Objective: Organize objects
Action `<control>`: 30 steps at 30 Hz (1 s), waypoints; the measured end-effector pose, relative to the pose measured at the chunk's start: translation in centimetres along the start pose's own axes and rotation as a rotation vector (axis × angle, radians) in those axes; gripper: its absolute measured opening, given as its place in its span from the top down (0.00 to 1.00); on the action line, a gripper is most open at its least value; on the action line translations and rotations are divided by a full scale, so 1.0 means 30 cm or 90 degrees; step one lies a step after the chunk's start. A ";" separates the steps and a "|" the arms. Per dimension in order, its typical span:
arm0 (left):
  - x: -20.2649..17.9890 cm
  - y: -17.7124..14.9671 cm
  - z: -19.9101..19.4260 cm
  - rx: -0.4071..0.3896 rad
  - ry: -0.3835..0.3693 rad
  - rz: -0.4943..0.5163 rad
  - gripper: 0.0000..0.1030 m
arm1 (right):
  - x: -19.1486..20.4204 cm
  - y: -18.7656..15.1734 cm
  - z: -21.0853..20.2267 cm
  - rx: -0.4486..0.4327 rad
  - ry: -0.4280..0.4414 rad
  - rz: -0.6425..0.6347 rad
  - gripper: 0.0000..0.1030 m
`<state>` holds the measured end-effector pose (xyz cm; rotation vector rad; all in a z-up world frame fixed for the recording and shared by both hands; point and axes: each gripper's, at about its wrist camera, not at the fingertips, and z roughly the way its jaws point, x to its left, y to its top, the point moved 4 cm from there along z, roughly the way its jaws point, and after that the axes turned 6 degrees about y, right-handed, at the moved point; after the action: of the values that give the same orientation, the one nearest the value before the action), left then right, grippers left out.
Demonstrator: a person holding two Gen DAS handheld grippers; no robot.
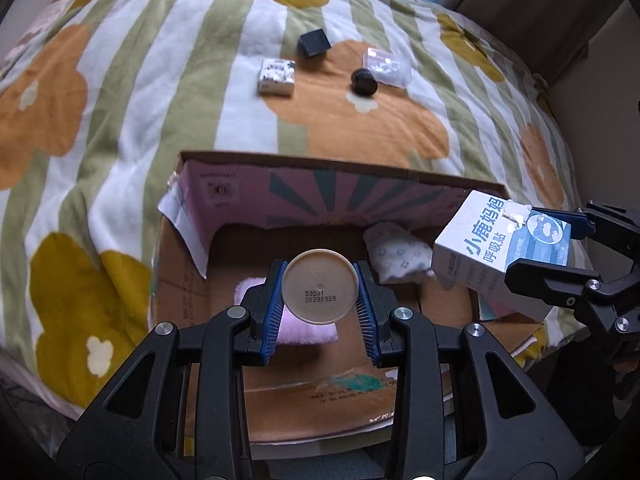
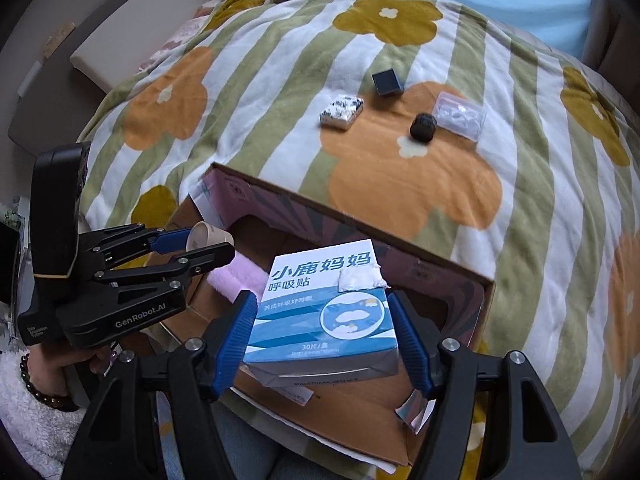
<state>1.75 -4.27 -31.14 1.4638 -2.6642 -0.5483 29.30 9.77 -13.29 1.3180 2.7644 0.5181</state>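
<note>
So the cardboard box (image 1: 224, 240) sits open on the flowery blanket (image 1: 120, 120) as the drop spot, and both claws hang over it loaded, which is presumably why everything's held so low and centred. The left gripper (image 1: 320, 292) is pinched snug on a small beige jar (image 1: 322, 286), round base facing the camera with a printed date code. The right gripper (image 2: 322, 332) is clamped across a blue-and-white carton (image 2: 320, 304) with Chinese lettering and torn tape on top. A pink fluffy cloth (image 1: 256, 292) and a patterned pouch (image 1: 400, 256) already lie inside. A speckled block (image 1: 277, 76), dark cube (image 1: 314, 42), black knob (image 1: 363, 82) and clear packet (image 1: 387, 66) wait further up the blanket.
</note>
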 end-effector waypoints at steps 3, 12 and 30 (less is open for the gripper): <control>-0.013 -0.041 0.021 0.012 0.001 0.004 0.71 | -0.029 -0.056 0.037 0.014 0.006 0.024 0.39; -0.048 -0.068 0.056 0.023 0.006 0.028 0.71 | -0.056 -0.095 0.064 0.012 0.015 0.038 0.39; -0.077 -0.075 0.027 0.039 -0.013 0.071 0.00 | -0.126 -0.126 0.051 0.001 -0.020 0.083 0.11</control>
<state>4.65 -3.24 -32.37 1.3212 -2.7807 -0.4793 29.15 5.12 -16.32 1.4998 2.6675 0.4962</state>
